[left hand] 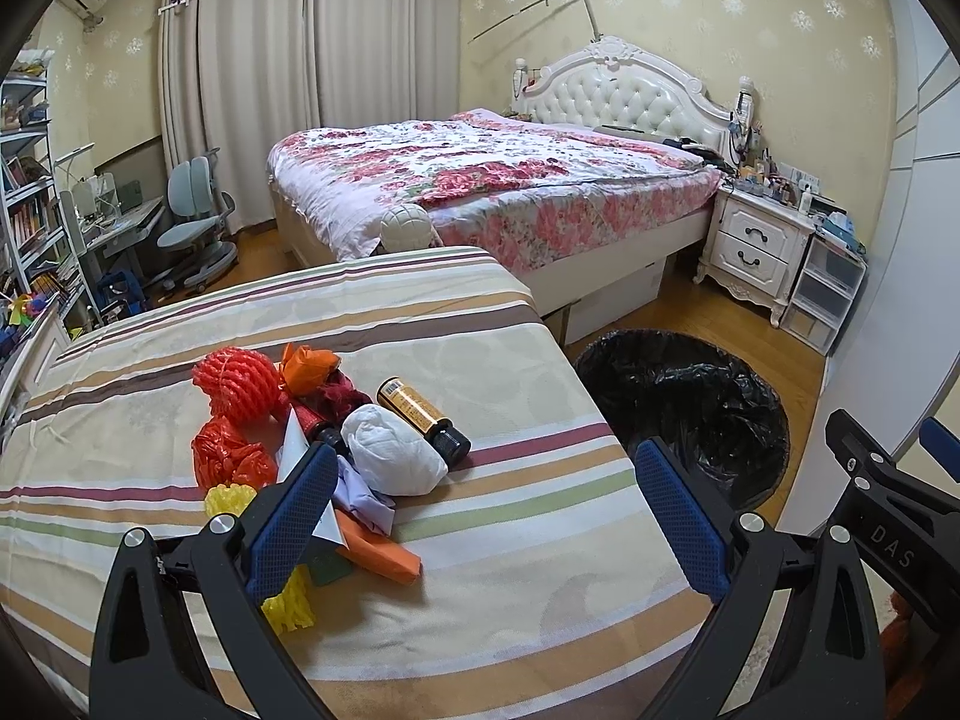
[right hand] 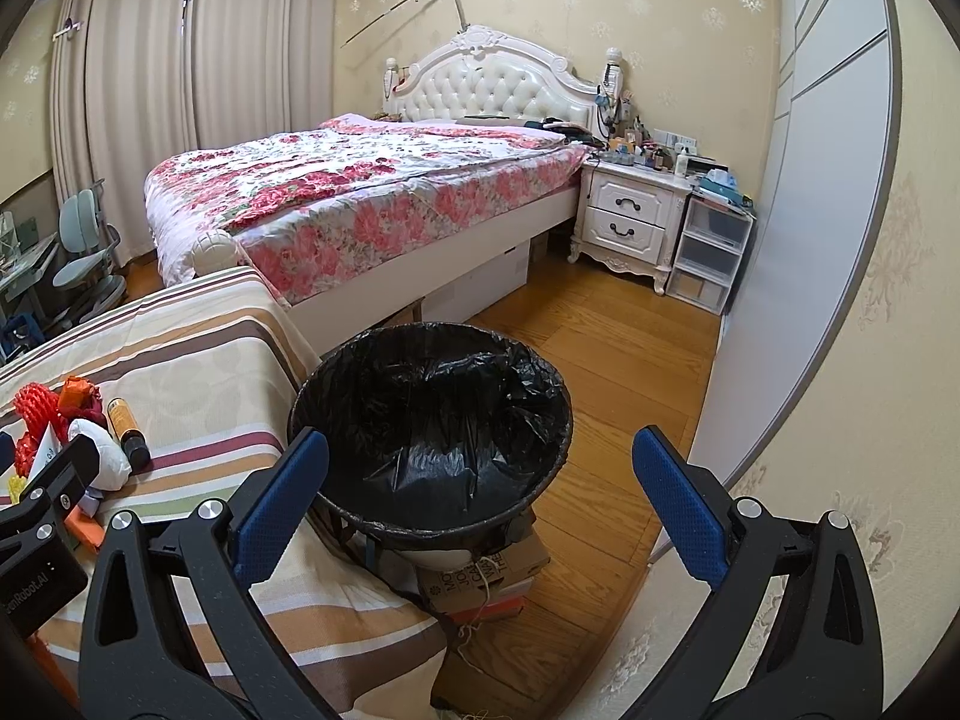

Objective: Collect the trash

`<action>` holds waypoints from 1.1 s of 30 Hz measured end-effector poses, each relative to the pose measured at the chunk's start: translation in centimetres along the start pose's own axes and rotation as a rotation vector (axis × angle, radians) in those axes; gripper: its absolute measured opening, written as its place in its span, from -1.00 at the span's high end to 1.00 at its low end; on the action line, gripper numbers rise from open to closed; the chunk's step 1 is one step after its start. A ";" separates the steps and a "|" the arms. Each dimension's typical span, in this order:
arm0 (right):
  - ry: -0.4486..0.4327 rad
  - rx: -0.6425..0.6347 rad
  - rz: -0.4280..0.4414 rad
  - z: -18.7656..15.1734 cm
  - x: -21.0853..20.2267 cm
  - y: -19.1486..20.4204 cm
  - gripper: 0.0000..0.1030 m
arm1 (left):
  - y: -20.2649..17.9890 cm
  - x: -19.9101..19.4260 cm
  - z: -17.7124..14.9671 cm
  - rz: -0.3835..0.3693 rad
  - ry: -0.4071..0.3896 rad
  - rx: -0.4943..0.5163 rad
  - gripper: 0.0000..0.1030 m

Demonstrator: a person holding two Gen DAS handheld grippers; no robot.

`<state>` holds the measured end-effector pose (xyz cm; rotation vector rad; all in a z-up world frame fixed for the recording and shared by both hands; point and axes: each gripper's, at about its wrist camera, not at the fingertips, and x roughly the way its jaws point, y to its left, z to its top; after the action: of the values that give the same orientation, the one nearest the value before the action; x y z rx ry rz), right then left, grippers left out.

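Heap of crumpled wrappers, tissue and small brown glass bottle (left hand: 423, 416) on striped cloth table (left hand: 510, 540), beside black-lined bin (right hand: 429, 420). Both grippers (left hand: 480, 504) (right hand: 480, 498) spread wide, empty. Likely light, soft; bottle slippery, best gripped mid-body.

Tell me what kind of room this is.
A bedroom in a home: a bed with a flowered quilt and padded headboard, a nightstand beside it, and long curtains behind.

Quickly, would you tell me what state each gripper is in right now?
Left gripper: open, holding nothing, above the trash pile.
Right gripper: open, holding nothing, over the trash bin.
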<state>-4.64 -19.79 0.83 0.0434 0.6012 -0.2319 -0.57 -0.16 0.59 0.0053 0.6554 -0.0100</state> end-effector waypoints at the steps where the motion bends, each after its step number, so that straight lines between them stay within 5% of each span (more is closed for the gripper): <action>1: 0.000 0.000 0.000 0.0 0.0 0.0 -0.92 | 0.0 -0.1 0.0 0.000 -0.001 0.000 -0.88; 33: 0.004 0.005 0.001 0.0 0.0 -0.1 -0.92 | -0.9 -0.1 -0.6 -0.005 0.002 0.009 -0.88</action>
<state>-4.63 -19.90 0.81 0.0493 0.6046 -0.2321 -1.07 -1.08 0.18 0.0127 0.6572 -0.0178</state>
